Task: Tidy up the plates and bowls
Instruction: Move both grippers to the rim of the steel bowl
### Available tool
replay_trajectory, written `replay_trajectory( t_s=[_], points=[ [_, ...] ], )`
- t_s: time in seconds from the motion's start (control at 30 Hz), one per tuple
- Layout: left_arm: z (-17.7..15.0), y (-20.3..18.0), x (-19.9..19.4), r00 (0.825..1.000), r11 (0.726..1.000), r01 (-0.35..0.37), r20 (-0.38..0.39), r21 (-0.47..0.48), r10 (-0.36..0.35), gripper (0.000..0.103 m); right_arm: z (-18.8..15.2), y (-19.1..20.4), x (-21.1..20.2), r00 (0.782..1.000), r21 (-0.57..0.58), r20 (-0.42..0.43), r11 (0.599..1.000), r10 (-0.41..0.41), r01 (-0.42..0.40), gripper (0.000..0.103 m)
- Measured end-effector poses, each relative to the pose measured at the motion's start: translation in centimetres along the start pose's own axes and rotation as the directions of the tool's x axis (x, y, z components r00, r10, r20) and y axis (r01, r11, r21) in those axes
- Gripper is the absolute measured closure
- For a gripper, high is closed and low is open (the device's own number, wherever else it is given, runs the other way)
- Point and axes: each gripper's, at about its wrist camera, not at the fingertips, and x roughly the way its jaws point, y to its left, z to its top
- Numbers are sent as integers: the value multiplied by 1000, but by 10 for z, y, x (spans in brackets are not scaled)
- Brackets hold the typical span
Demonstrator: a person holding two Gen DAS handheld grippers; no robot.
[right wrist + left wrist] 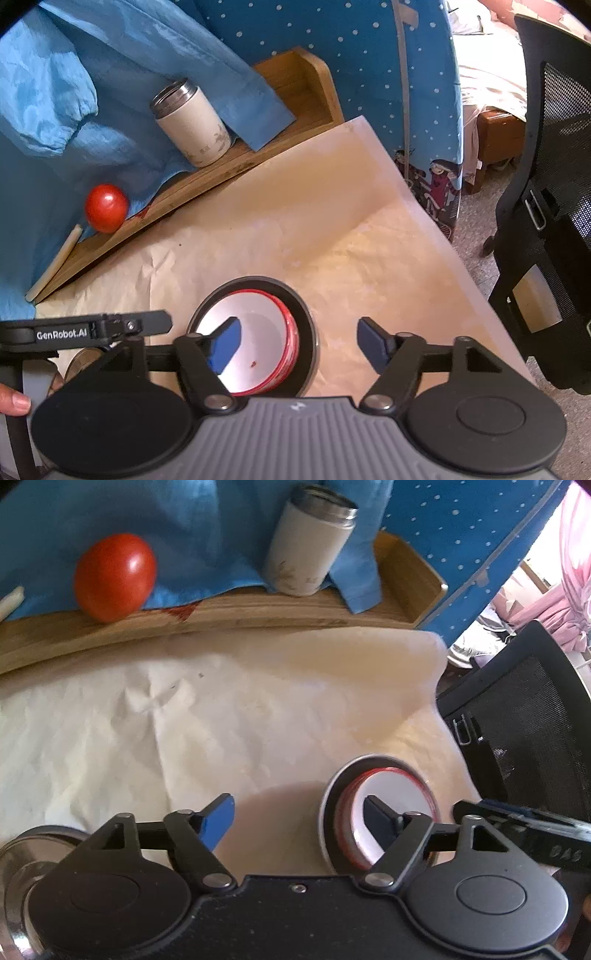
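Sitting on a metal plate (310,332) on the bench (369,258) is a red-rimmed bowl (247,343) (white inside). Right claw (299,347) gapes wide and empty, one finger over the bowl. Left claw (299,816) hangs wide, empty, beside the bowl.

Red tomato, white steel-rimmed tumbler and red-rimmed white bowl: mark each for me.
Red tomato (114,576), left wrist view, on its glossy front.
White steel-rimmed tumbler (197,127), right wrist view, on its white side wall.
Red-rimmed white bowl (255,332), right wrist view, on its pale inner floor.
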Motion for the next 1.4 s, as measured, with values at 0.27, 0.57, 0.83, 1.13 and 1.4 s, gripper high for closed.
replay_trajectory(
  t_s=[0.27,0.57,0.83,1.13,1.4],
  points=[
    [-6,12,3,1000,1000,-7,-14,-10,7,2,-2,-7,-2,1000,6,3,1000,-21,21,5],
    [-7,17,10,999,999,-28,-40,24,29,1,-3,-17,1,998,23,-22,998,-62,63,0],
    [-10,24,17,993,995,-81,-80,62,86,1,-5,-26,8,993,32,-68,994,-99,102,0],
    [-11,18,24,990,992,-80,-105,96,90,1,-8,-30,18,985,21,-127,992,-118,122,0],
    [-10,12,35,989,990,-69,-121,121,84,1,-10,-33,29,977,20,-169,991,-126,132,0]
  ],
)
